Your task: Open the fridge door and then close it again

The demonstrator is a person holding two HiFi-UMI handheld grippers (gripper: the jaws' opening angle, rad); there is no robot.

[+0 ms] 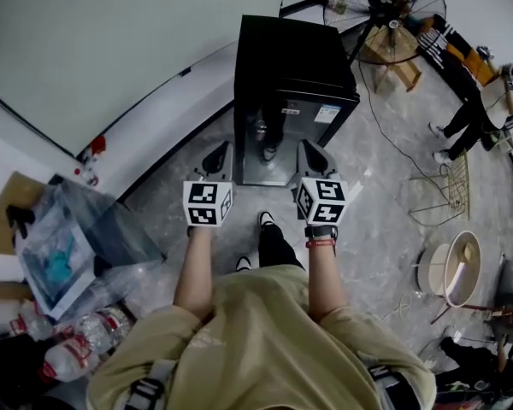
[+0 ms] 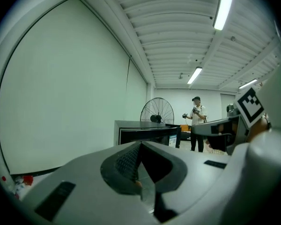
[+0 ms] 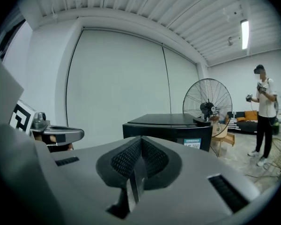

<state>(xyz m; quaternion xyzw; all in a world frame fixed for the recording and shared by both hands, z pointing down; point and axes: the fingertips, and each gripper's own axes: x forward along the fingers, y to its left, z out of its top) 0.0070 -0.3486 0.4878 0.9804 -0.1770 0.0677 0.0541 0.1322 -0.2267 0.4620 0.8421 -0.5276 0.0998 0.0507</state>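
Fridge (image 1: 292, 75), black with its door shut, stands on the floor (image 1: 385, 186) just ahead, between the left hand-held gripper (image 1: 215, 155) and the right hand-held gripper (image 1: 315, 155), which covers its lower corner. Left gripper view: jaws together, empty, with the fridge's base hidden. Right gripper view: the same.

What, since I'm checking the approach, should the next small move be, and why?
Probably carry both grippers forward toward the black box-shaped fridge, opening one's jaws: its door looks closed, and the left gripper and right gripper are shut, empty and short of it.
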